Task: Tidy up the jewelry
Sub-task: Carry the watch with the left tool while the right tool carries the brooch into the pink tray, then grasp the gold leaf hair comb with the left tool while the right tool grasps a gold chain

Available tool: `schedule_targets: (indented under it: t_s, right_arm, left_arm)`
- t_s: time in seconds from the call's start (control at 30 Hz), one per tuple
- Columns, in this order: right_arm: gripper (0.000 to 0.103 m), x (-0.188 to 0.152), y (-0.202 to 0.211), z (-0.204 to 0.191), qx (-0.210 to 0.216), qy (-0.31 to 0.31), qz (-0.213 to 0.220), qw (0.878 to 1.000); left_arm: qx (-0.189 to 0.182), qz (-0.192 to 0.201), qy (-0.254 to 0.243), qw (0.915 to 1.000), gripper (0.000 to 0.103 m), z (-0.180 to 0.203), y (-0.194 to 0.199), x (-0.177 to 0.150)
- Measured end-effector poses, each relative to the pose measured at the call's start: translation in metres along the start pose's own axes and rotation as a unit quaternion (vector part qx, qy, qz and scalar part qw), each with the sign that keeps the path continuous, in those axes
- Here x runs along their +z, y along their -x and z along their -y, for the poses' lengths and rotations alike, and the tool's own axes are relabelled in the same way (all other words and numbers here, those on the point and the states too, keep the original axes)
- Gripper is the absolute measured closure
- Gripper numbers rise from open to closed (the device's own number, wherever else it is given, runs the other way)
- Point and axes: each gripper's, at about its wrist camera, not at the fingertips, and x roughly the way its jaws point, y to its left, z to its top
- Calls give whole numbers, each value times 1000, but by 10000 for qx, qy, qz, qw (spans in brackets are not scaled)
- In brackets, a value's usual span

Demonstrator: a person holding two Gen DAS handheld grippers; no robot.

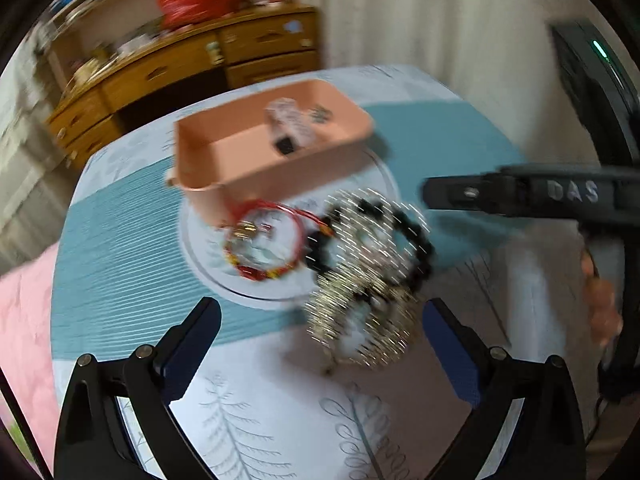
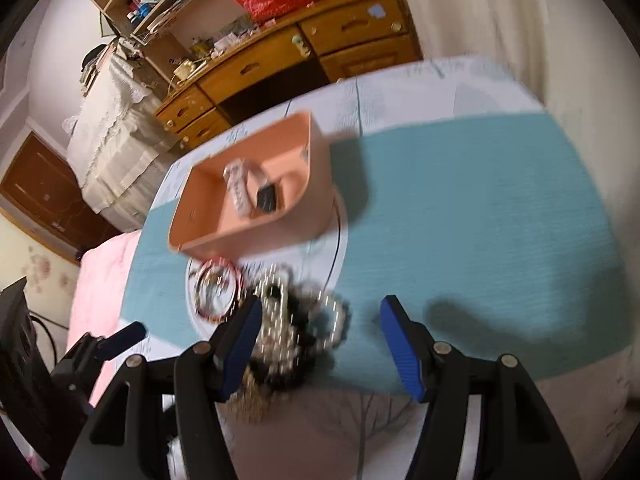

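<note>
A pink box (image 1: 256, 152) stands on a white round plate (image 1: 208, 276) and holds a pale bracelet (image 1: 290, 120) and a small black item. A red bangle (image 1: 260, 244) lies in front of it. A tangle of silver chains and black beads (image 1: 368, 276) lies beside the bangle. My left gripper (image 1: 320, 328) is open, just short of the tangle. My right gripper (image 2: 320, 328) is open above the tangle (image 2: 300, 320), and its arm shows in the left wrist view (image 1: 520, 194). The box also shows in the right wrist view (image 2: 256, 196).
The table has a teal mat (image 2: 460, 220) over a white leaf-print cloth (image 1: 260, 420). A pink bedspread (image 2: 96, 280) lies left. A wooden desk (image 2: 280, 60) with drawers and clutter stands behind, and a white curtain (image 1: 420, 12) hangs at the back.
</note>
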Motion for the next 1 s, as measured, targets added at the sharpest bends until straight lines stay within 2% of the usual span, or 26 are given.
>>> schedule_targets:
  t_s: [0.1, 0.2, 0.33, 0.43, 0.57, 0.67, 0.7, 0.73, 0.9, 1.0]
  right_arm:
    - [41, -10, -3, -5, -28, 190, -124, 9997]
    - [44, -11, -3, -17, -51, 615, -40, 9981]
    - [53, -7, -6, -32, -33, 1200, 96, 9927]
    - [63, -2, -16, -38, -62, 1492, 37, 9888]
    - [67, 6, -27, -35, -4, 1502, -5, 9887]
    - [67, 10, -34, -34, 42, 1455, 4, 9893]
    - [75, 11, -36, -33, 77, 1428, -34, 9897]
    - [88, 11, -39, -33, 96, 1418, -61, 9898]
    - [90, 10, -37, -37, 15, 1477, -42, 9890]
    - [98, 11, -25, -39, 256, 1411, 92, 9896]
  left_arm:
    - [129, 182, -477, 9986, 3, 21, -3, -10]
    - [159, 253, -764, 9966, 3, 33, -9, -14]
    - [154, 198, -705, 9972, 4, 30, -19, -11]
    - [95, 99, -544, 9984, 14, 25, -28, -9]
    - [-146, 34, -397, 9991, 29, 19, -30, -11]
    - [-143, 67, -467, 9988, 30, 18, -29, -13]
    - [-154, 78, -479, 9987, 30, 18, -29, -13]
    - [-164, 75, -468, 9987, 30, 17, -29, -14]
    - [-280, 46, -358, 9990, 30, 11, -23, -17]
    - [-388, 1, -403, 9984, 30, 9, -16, -17]
